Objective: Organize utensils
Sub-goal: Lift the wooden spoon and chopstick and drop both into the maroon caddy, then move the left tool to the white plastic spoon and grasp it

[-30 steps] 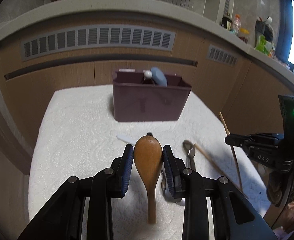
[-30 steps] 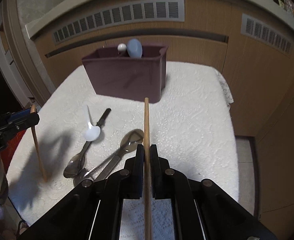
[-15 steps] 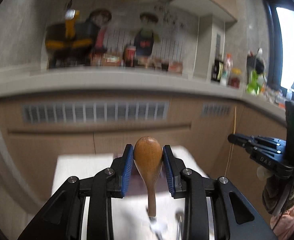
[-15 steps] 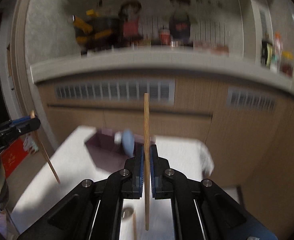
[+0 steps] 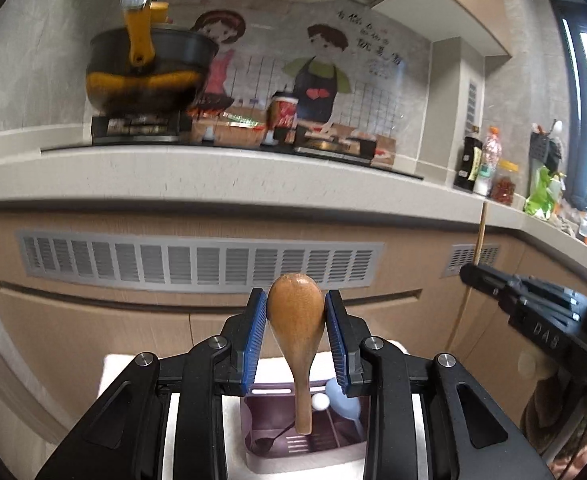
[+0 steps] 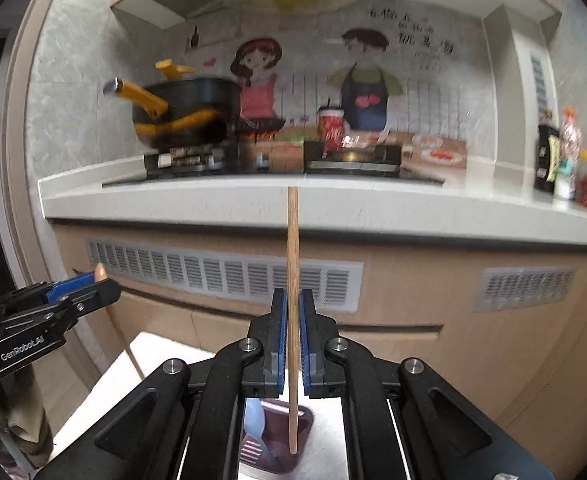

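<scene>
Kitchen counter (image 5: 221, 184), pot (image 5: 149, 76) (blurred), caddy (image 5: 305, 440) below spoon (image 5: 296, 328)

"GenRobot.AI" on left gripper (image 6: 89, 290); "DAS" on right gripper (image 5: 469, 272)

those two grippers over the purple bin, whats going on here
A person is sorting utensils with two handheld grippers. The left gripper is clamped on the bowl of a wooden spoon, handle hanging down above the purple caddy. The right gripper pinches a wooden chopstick upright over the same caddy, which already holds a light blue spoon. Neither is released yet.
</scene>
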Available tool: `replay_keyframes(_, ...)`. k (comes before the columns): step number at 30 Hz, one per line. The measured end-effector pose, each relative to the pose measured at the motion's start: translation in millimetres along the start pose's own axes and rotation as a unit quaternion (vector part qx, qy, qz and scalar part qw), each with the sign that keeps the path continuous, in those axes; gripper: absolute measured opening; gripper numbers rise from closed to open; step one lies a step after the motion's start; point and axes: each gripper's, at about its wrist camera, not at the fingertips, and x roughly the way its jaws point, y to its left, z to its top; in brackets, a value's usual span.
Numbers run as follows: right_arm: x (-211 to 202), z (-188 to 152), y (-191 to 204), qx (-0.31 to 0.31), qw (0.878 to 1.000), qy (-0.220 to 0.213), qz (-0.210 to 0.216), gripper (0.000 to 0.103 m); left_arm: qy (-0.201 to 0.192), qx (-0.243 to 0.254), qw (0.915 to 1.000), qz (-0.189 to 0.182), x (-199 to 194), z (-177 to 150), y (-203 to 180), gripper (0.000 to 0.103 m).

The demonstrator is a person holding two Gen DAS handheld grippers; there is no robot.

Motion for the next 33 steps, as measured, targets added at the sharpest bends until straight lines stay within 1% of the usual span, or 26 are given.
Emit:
replay_keyframes(3, 24.7, -19.0, 5.6, -0.002, 1.0, 0.024, 0.0, 0.006, 0.013, -0.006, 0.9999, -0.003, 19.3, -14.3, 2.3, 0.031)
replay_keyframes(6, 44.4, -40.1, 8.9, -0.002, 0.999, 0.053, 0.001, 0.006, 0.035, -0.006, 0.9994, -0.002, 39.9, -30.8, 3.1, 0.031)
replay_keyframes(10, 64.7, -65.7, 6.4, 0.007, 0.996, 0.092, 0.004, 0.006, 0.079, -0.02, 0.9967, -0.008, 64.2, -53.5, 7.7, 0.031)
replay_keyframes(12, 72.1, -77.1, 4.4, 0.008, 0.993, 0.114, 0.013, 0.007, 0.101, -0.029, 0.9944, -0.015, 72.1, -62.1, 10.0, 0.033)
replay_keyframes(14, 78.7, -86.5, 2.8, 0.009, 0.99, 0.138, 0.022, 0.013, 0.119, -0.04, 0.992, -0.013, 77.7, -70.1, 12.8, 0.038)
replay_keyframes(15, 78.8, -91.3, 2.1, 0.01, 0.99, 0.142, 0.021, 0.018, 0.123, -0.045, 0.9914, -0.011, 77.0, -73.0, 14.4, 0.041)
replay_keyframes(16, 77.5, -94.2, 1.6, 0.008, 0.99, 0.142, 0.018, 0.02, 0.124, -0.051, 0.9909, -0.009, 73.7, -75.3, 16.2, 0.041)
replay_keyframes(18, 70.8, -99.0, 1.3, -0.001, 0.99, 0.141, 0.011, 0.02, 0.122, -0.055, 0.9909, -0.009, 62.8, -78.9, 19.1, 0.041)
replay_keyframes(20, 59.0, -104.0, -1.5, -0.006, 0.99, 0.14, 0.007, 0.02, 0.118, -0.053, 0.9916, 0.001, 47.0, -84.1, 21.9, 0.043)
replay_keyframes(21, 52.0, -107.0, -3.4, -0.007, 0.99, 0.141, 0.007, 0.022, 0.117, -0.051, 0.9918, 0.003, 38.9, -87.5, 23.8, 0.044)
replay_keyframes(23, 40.5, -112.4, -6.7, -0.009, 0.99, 0.142, 0.0, 0.03, 0.119, -0.047, 0.9917, 0.012, 23.6, -95.4, 21.6, 0.045)
replay_keyframes(24, 32.4, -118.0, -8.5, -0.011, 0.99, 0.143, -0.007, 0.037, 0.12, -0.043, 0.9917, 0.017, 16.4, -100.4, 20.0, 0.046)
replay_keyframes(25, 26.5, -121.8, -9.3, -0.012, 0.989, 0.145, -0.011, 0.039, 0.123, -0.039, 0.9914, 0.022, 9.2, -106.3, 18.3, 0.046)
replay_keyframes(26, 19.7, -127.2, -10.1, -0.014, 0.989, 0.148, -0.015, 0.039, 0.125, -0.037, 0.9911, 0.027, 2.4, -111.6, 17.4, 0.047)
replay_keyframes(27, 12.6, -132.3, -10.3, -0.015, 0.988, 0.154, -0.018, 0.039, 0.13, -0.035, 0.9905, 0.031, -4.7, -119.6, 15.6, 0.051)
replay_keyframes(28, 8.5, -136.6, -11.7, -0.016, 0.987, 0.159, -0.019, 0.039, 0.135, -0.035, 0.9897, 0.033, -11.0, -126.3, 15.4, 0.058)
replay_keyframes(29, 2.2, -144.0, -12.2, -0.017, 0.985, 0.168, -0.02, 0.04, 0.142, -0.035, 0.9886, 0.036, -17.6, -134.6, 13.7, 0.06)
replay_keyframes(31, -8.9, -156.5, -11.7, -0.018, 0.983, 0.184, -0.019, 0.052, 0.152, -0.032, 0.987, 0.04, -29.9, -149.3, 11.0, 0.061)
replay_keyframes(33, -21.0, -173.4, -10.1, -0.023, 0.98, 0.198, -0.019, 0.055, 0.165, -0.032, 0.9847, 0.045, -42.4, -166.3, 8.7, 0.061)
